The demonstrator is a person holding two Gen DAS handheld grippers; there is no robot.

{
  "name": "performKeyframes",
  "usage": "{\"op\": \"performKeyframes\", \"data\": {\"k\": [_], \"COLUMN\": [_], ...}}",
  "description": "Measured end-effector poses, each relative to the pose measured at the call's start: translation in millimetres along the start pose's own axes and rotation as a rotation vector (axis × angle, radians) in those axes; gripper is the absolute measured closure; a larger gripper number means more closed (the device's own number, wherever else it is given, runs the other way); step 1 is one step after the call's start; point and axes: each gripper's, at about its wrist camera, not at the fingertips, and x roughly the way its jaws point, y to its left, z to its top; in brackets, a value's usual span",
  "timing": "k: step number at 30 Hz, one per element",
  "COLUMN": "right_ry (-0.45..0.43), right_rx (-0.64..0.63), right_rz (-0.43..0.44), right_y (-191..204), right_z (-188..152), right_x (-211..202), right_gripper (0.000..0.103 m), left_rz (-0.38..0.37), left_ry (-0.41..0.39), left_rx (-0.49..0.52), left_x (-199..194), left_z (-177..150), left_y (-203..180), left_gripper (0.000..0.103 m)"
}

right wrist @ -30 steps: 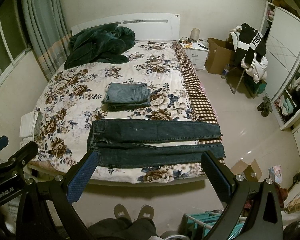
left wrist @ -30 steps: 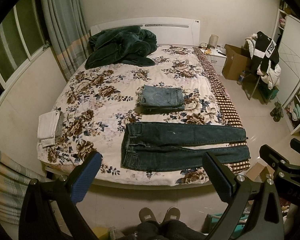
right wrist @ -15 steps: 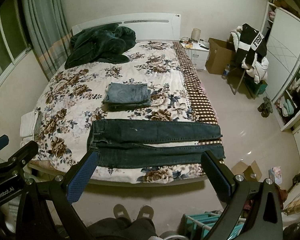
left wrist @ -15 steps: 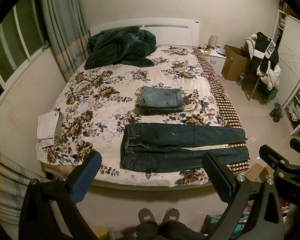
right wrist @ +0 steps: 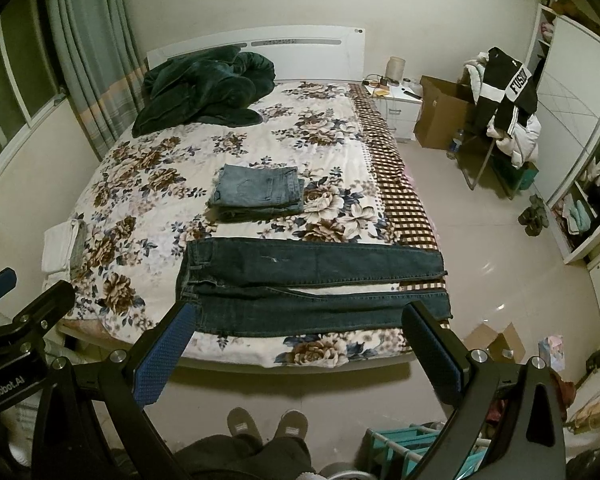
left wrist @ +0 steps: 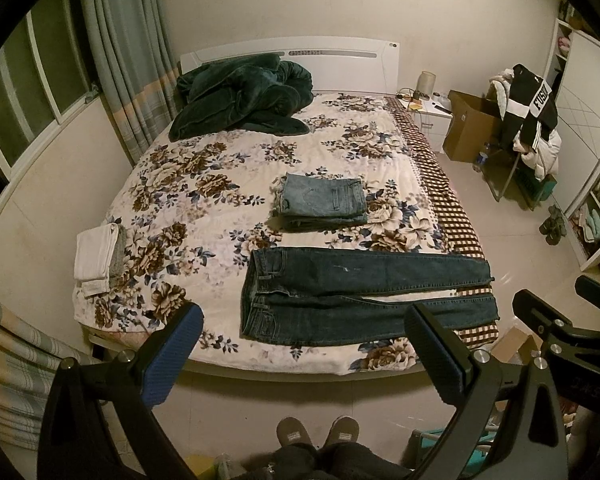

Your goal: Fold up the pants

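Note:
Dark blue jeans [left wrist: 360,296] lie flat and spread out across the near end of the floral bed, waist to the left, legs to the right; they also show in the right wrist view [right wrist: 312,284]. My left gripper [left wrist: 300,332] is open and empty, held back from the bed above the floor. My right gripper [right wrist: 296,328] is open and empty too, to the right of the left one.
Folded light-blue jeans [left wrist: 322,202] lie mid-bed. A folded white cloth [left wrist: 96,254] lies at the bed's left edge. A dark green blanket [left wrist: 240,96] is heaped by the headboard. A cardboard box [left wrist: 470,126], a clothes-laden chair [left wrist: 528,120] and a nightstand stand right.
Both views have drifted very slightly; the jeans and the grippers' jaws are unchanged.

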Motion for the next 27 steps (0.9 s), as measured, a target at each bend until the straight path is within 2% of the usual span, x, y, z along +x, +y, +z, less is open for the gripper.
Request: {"op": "performKeyframes", "data": {"k": [13,20,27], "right_ry": [0.019,0.036,0.047], "right_rx": [-0.01,-0.005,0.05], "right_rz": [0.011,0.024,-0.004], "right_y": [6.9,-13.4,-48.6], "right_z": [-15.0,-9.5,6.1], "right_x": [5.9,35.6,89.3], "right_gripper": [0.0,0.0,0.0], "left_rz": [-0.003,-0.019,0.091], "left_ry": [0.007,-0.006,-0.073], "left_rx": [-0.016,-0.063,-0.111], "left_x": [1.0,16.3,67.4], "left_z": [9.8,19.5,35.8], "left_y": [-4.9,-10.7,-11.9], "left_gripper": [0.0,0.0,0.0]}}
